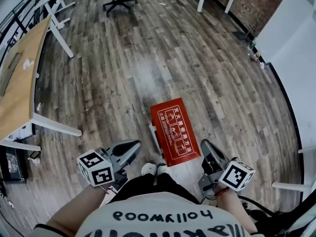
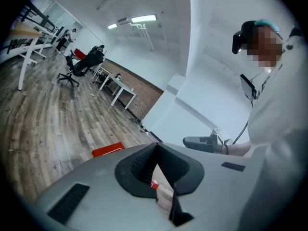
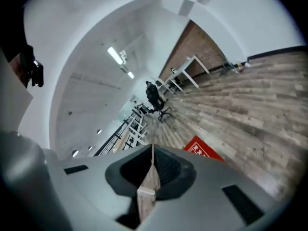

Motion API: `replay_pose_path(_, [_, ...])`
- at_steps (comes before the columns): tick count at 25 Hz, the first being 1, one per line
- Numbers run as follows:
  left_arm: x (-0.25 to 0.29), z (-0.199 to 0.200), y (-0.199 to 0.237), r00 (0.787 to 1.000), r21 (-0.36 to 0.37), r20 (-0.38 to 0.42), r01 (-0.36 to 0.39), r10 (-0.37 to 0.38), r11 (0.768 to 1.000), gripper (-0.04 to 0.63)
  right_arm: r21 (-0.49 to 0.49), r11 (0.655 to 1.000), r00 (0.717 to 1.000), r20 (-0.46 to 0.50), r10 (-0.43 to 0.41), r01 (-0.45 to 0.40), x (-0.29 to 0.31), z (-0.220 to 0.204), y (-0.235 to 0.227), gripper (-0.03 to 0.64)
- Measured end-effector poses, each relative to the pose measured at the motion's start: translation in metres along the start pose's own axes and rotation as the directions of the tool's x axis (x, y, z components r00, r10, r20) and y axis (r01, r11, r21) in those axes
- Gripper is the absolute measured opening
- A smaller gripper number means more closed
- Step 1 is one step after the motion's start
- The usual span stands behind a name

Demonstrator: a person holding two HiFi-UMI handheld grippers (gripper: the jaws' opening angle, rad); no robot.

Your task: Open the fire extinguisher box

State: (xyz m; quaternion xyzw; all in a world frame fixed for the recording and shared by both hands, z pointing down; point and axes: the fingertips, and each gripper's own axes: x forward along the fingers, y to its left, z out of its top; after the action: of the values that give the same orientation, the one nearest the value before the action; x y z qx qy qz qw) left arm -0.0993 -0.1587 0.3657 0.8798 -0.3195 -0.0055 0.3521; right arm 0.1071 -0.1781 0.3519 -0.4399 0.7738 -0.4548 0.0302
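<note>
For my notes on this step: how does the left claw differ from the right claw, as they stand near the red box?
Side: the left claw is left of the red box; the right claw is by its lower right corner. Direction: in the head view the left claw points up and right, the right claw up and left. Shared: both are shut, empty and not touching the box.

left gripper (image 2: 155, 147) pointing across wooden floor (image 2: 43, 124), jaws meeting at their tips, red fire extinguisher box (image 2: 108, 150) lying beyond, person (image 2: 276, 129) in white standing at right
</note>
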Motion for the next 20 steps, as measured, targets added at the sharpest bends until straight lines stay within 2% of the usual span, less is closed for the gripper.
replay_pose_path(4, [-0.002, 0.042, -0.009, 0.999, 0.017, 0.022, -0.026, 0.025, 1.000, 0.003, -0.190, 0.980, 0.997, 0.026, 0.072, -0.065, -0.001, 0.042, 0.045, 0.020])
replay_pose_path(9, [-0.012, 0.074, -0.026, 0.997, 0.054, 0.076, -0.026, 0.022, 0.998, 0.003, -0.287, 0.945, 0.985, 0.034, 0.172, -0.155, -0.013, 0.060, 0.086, 0.020])
replay_pose_path(13, [-0.019, 0.087, -0.035, 0.992, 0.062, 0.123, -0.019, 0.012, 0.998, 0.003, -0.351, 0.927, 0.986, 0.050, 0.159, -0.131, -0.023, 0.066, 0.099, 0.020])
replay_pose_path(20, [-0.022, 0.081, -0.035, 0.992, 0.080, 0.124, -0.018, 0.008, 0.997, 0.003, -0.488, 0.869, 0.993, 0.027, 0.112, -0.085, -0.029, 0.068, 0.101, 0.018])
